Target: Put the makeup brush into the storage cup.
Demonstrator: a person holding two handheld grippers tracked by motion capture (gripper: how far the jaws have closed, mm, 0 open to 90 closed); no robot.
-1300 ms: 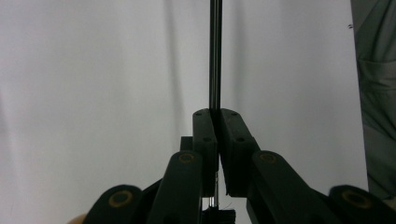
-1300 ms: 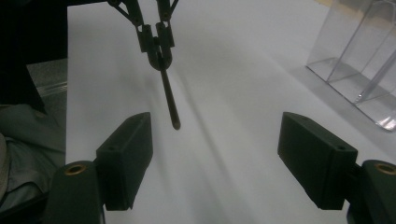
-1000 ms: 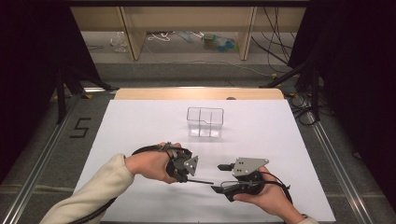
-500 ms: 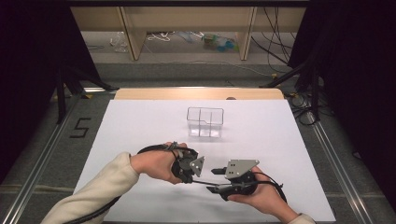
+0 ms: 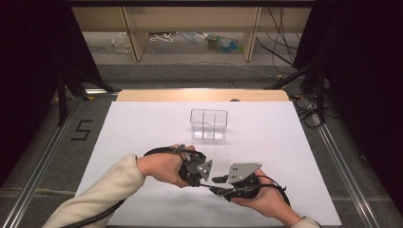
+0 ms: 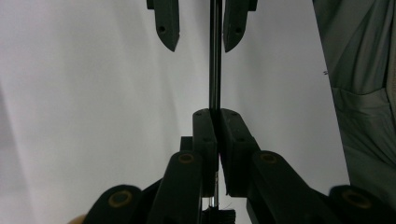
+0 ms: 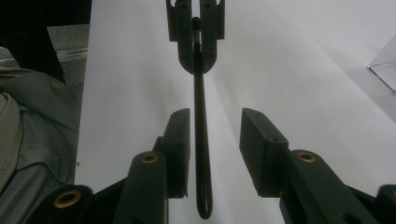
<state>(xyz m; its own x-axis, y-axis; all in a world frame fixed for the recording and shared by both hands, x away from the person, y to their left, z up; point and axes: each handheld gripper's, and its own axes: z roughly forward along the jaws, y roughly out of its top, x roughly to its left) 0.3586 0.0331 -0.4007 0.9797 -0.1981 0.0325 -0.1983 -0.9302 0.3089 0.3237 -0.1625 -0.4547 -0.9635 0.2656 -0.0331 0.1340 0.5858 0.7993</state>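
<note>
One thing in play: long thin black stick with a smooth round end, held up above the white surface, near the front edge, between both hands.
Left hand-held gripper: pressed tight on the stick, pinching it near one end.
Right hand-held gripper: spread wide, one jaw on each side of the stick, not squeezing it.
Weight: looks very light, easy to lift with one pinch.
Stiffness: looks hard and straight, no bend between the two hand-held grippers.
Grip: shiny and round, so likely slippery; may roll or slide out if pinched softly.
Breaking: thin, so best not to twist or pull both ways at once.
Best place to hold: on the straight middle part, with flat jaw pads square across it, away from the round tip.
Other thing nearby: clear plastic box with a wall down its middle, farther back on the surface, well apart from the stick.
Hard to see: hardly any of the stick from the high view, tucked among the hands and grey plates.
Cut off: far end of the stick behind the left jaws; something fuzzy there, maybe bristles, cannot tell.
Unknown: what the stick really is, pen or brush.
</note>
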